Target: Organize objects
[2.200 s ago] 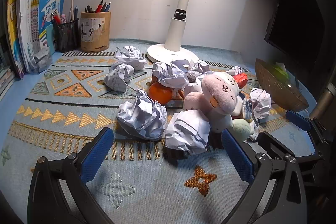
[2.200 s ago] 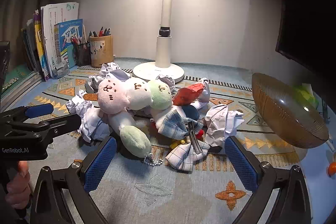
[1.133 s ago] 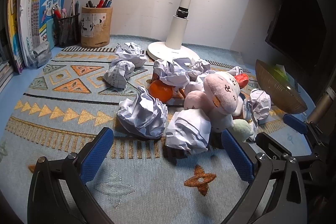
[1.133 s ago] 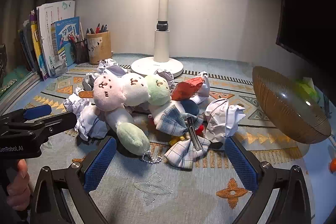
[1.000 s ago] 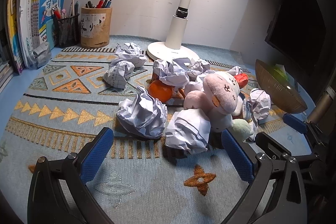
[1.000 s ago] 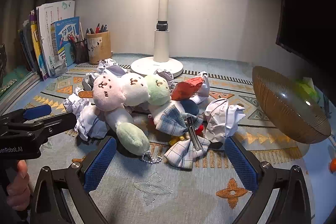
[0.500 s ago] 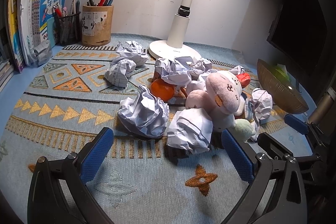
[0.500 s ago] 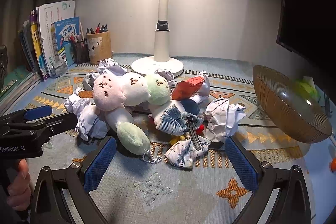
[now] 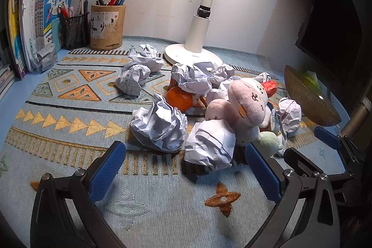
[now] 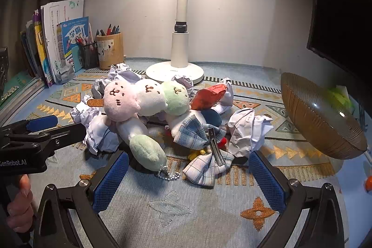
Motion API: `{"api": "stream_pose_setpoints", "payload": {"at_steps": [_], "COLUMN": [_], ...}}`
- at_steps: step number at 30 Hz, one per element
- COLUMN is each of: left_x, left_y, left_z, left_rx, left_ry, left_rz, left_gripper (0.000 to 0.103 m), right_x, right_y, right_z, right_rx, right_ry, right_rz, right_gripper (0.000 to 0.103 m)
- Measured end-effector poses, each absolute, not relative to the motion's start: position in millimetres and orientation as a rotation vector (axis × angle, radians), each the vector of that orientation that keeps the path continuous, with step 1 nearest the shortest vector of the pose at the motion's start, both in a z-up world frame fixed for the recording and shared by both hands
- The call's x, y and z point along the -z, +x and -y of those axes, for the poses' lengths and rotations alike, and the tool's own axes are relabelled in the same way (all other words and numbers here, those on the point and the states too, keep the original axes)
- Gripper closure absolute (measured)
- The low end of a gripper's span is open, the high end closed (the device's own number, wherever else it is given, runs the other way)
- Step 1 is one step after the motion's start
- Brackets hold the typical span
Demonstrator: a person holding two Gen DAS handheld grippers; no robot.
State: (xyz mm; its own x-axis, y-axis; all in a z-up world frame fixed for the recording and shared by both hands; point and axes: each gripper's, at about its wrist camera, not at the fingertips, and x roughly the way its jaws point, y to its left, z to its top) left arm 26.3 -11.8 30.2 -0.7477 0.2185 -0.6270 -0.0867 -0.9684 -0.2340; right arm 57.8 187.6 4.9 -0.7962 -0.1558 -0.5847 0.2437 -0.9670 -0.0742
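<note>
A pile lies on the patterned mat (image 9: 69, 122): several crumpled paper balls (image 9: 160, 124), an orange fruit (image 9: 180, 98), a pink, white and green plush toy (image 10: 137, 104), a plaid bow hair clip (image 10: 207, 152) and a red wrapper (image 10: 209, 97). My left gripper (image 9: 183, 164) is open and empty, just in front of two paper balls. My right gripper (image 10: 188, 176) is open and empty, just in front of the plush toy's green foot and the bow clip. The left gripper also shows in the right wrist view (image 10: 39, 129).
A brown ribbed bowl (image 10: 318, 117) stands at the right. A white lamp base (image 10: 174, 72) stands behind the pile. A wooden pen holder (image 9: 107, 27), a mesh pen cup (image 9: 74, 30) and upright books (image 9: 30, 22) stand at the back left. A dark monitor (image 9: 332, 22) is at the right.
Both grippers have edged slightly toward the pile and stay open. Nothing in the pile has moved.
</note>
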Motion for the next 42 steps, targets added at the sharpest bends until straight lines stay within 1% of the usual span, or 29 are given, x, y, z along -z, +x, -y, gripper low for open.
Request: {"api": "stream_pose_setpoints", "payload": {"at_steps": [9, 13, 15, 18, 20, 21, 23, 25, 29, 31, 33, 35, 36, 37, 38, 40, 42], "left_x": [-29.9, -32.2, -35.0, -45.0, -49.1, -48.9, -44.1, -36.3, -21.3, -15.9, -11.3, -9.3, -9.6, -9.5, -8.2, -7.7, -10.5], "left_y": [26.3, 27.6, 29.1, 32.6, 25.8, 20.2, 5.9, -7.2, -27.3, -32.1, -35.2, -36.3, -36.5, -37.4, -38.3, -37.7, -35.3], "left_z": [13.1, 20.4, 27.4, 36.9, 44.1, 48.3, 54.1, 55.8, 53.7, 52.6, 50.6, 50.2, 50.9, 52.3, 52.5, 52.3, 51.4], "left_rx": [-2.785, -2.766, -2.754, -2.799, -2.8, -2.798, -2.765, -2.694, -2.599, -2.576, -2.558, -2.548, -2.539, -2.53, -2.52, -2.519, -2.524], "left_ry": [-1.034, -1.017, -1.023, -1.03, -1.076, -1.106, -1.16, -1.187, -1.263, -1.275, -1.284, -1.283, -1.275, -1.269, -1.276, -1.275, -1.252], "left_rz": [0.29, 0.334, 0.346, 0.224, 0.147, 0.141, 0.171, 0.228, 0.32, 0.352, 0.368, 0.389, 0.407, 0.423, 0.432, 0.432, 0.421], "left_gripper": [0.001, 0.001, 0.001, 0.001, 0.001, 0.001, 0.001, 0.001, 0.002, 0.007, 0.011, 0.019, 0.027, 0.037, 0.042, 0.05, 0.054], "right_x": [-5.1, -5.7, -7.8, -17.5, -32.3, -39.9, -51.6, -54.0, -37.0, -27.1, -22.1, -17.6, -15.4, -13.8, -11.9, -7.1, -5.1], "right_y": [57.9, 54.3, 49.8, 41.0, 36.7, 35.2, 26.5, 14.1, -12.3, -20.7, -27.0, -33.6, -37.9, -41.4, -44.6, -48.2, -45.2], "right_z": [-187.5, -190.6, -197.3, -211.1, -214.8, -212.7, -202.6, -191.3, -174.8, -171.5, -169.1, -165.8, -164.2, -162.2, -159.7, -158.2, -160.6], "right_rx": [2.785, 2.761, 2.73, 2.627, 2.603, 2.586, 2.518, 2.452, 2.348, 2.32, 2.312, 2.295, 2.302, 2.321, 2.343, 2.351, 2.348], "right_ry": [0.882, 0.913, 0.95, 1.037, 1.042, 1.031, 1.047, 1.104, 1.279, 1.333, 1.355, 1.369, 1.382, 1.393, 1.402, 1.379, 1.333], "right_rz": [-0.213, -0.176, -0.103, 0.12, 0.236, 0.277, 0.362, 0.448, 0.605, 0.668, 0.724, 0.776, 0.786, 0.779, 0.757, 0.746, 0.758], "right_gripper": [0.0, 0.0, 0.0, 0.006, 0.006, 0.006, 0.007, 0.012, 0.016, 0.018, 0.018, 0.018, 0.02, 0.028, 0.034, 0.041, 0.043]}}
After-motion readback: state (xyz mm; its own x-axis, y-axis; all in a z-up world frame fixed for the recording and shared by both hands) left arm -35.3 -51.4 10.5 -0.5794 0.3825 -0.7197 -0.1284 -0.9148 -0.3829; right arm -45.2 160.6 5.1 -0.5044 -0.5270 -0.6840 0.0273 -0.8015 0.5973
